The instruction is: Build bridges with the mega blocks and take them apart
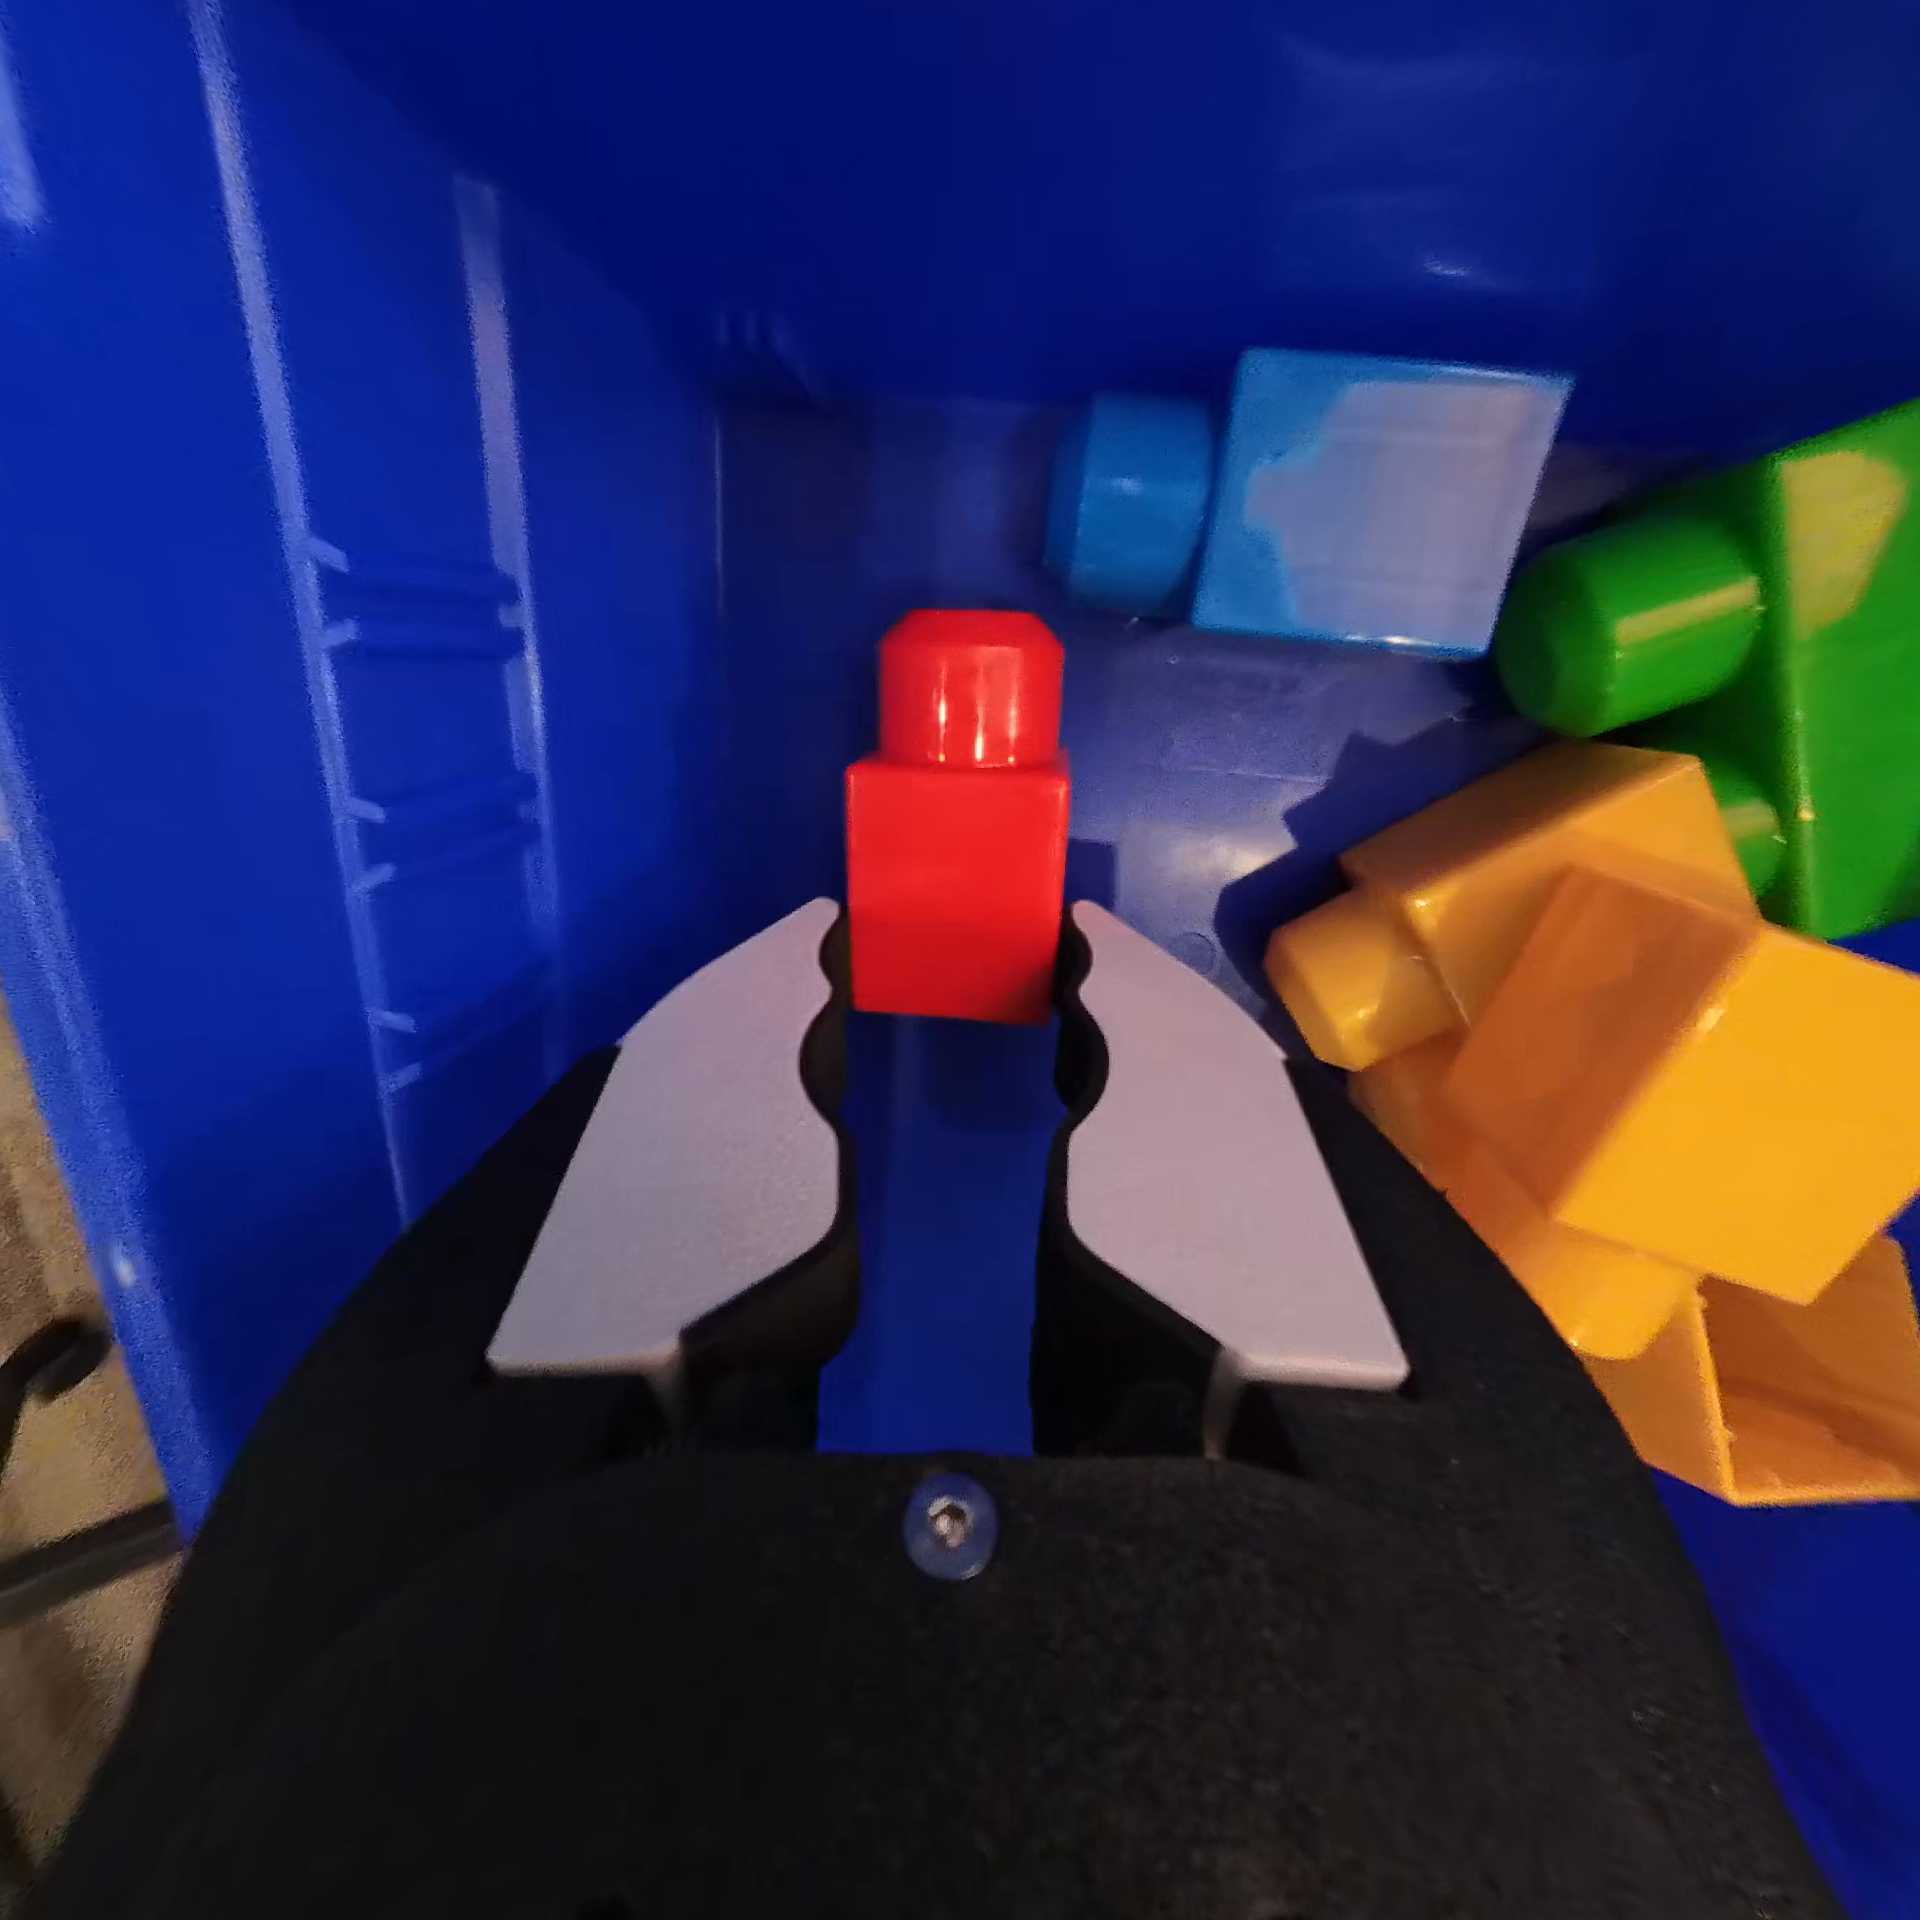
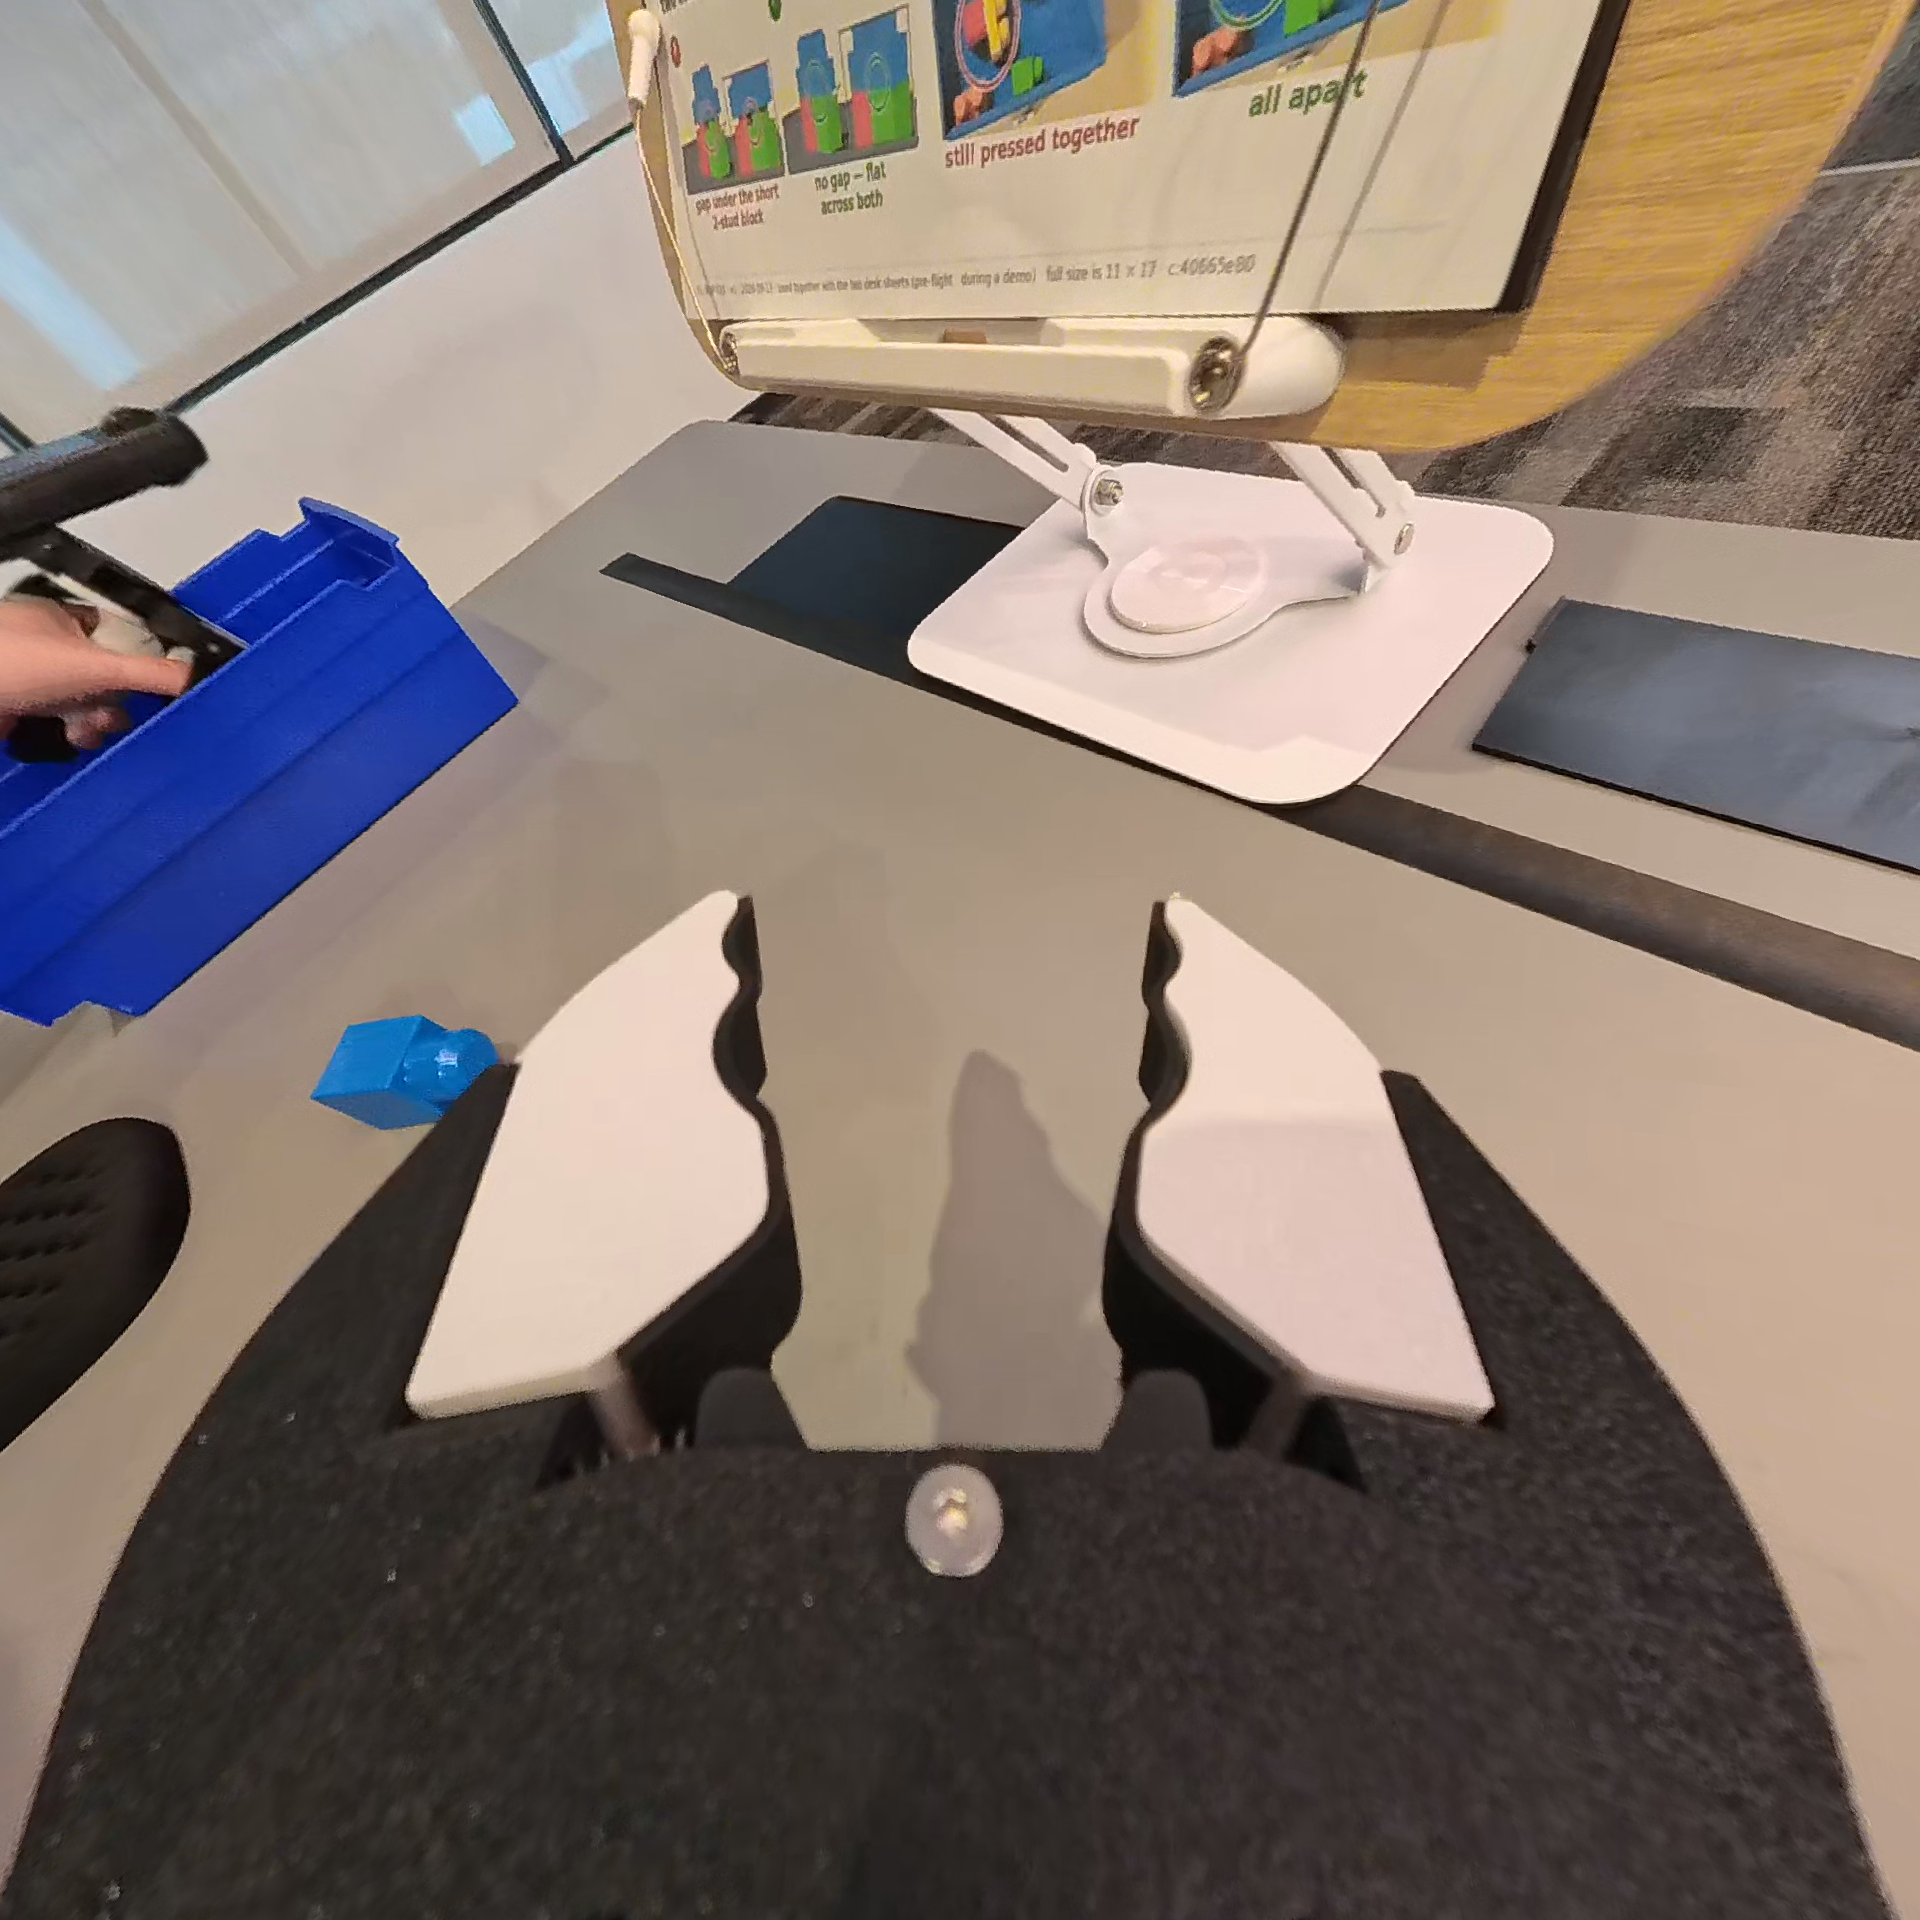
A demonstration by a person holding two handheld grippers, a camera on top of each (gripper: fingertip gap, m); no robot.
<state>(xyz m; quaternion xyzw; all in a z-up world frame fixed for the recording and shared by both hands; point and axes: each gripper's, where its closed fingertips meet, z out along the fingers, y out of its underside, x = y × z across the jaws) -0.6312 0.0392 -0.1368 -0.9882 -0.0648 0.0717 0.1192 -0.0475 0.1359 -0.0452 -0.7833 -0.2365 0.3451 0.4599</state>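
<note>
Table [image 2: 935, 831] first, grey and broad, bearing a white tilting stand [image 2: 1226, 623] with an instruction sheet [image 2: 1039, 156] propped on it; no bridge anywhere on it, so building judged barely begun; blue bin [image 2: 260, 748] next, resting at the table's left edge, a person's hand [image 2: 62, 665] reaching into it with the left tool; inside the bin, seen from the left wrist, loose blocks lying on their sides against the right wall: a green block [image 1: 1808, 665], orange blocks [image 1: 1621, 1091] heaped together, a light blue block [image 1: 1361, 499] near the far wall; right tongs [image 2: 951, 925] hovering over bare table, spread wide apart and empty; left tongs [image 1: 954, 956] clamped on the lower end of a red single-stud block [image 1: 956, 883], stud pointing away toward the bin's far wall; smallest, one blue block [image 2: 400, 1070] lying tipped over on the table just beside the bin, near the right tongs; nearly everything left: fetching more pieces, pressing them into bridges, then pulling all apart
</note>
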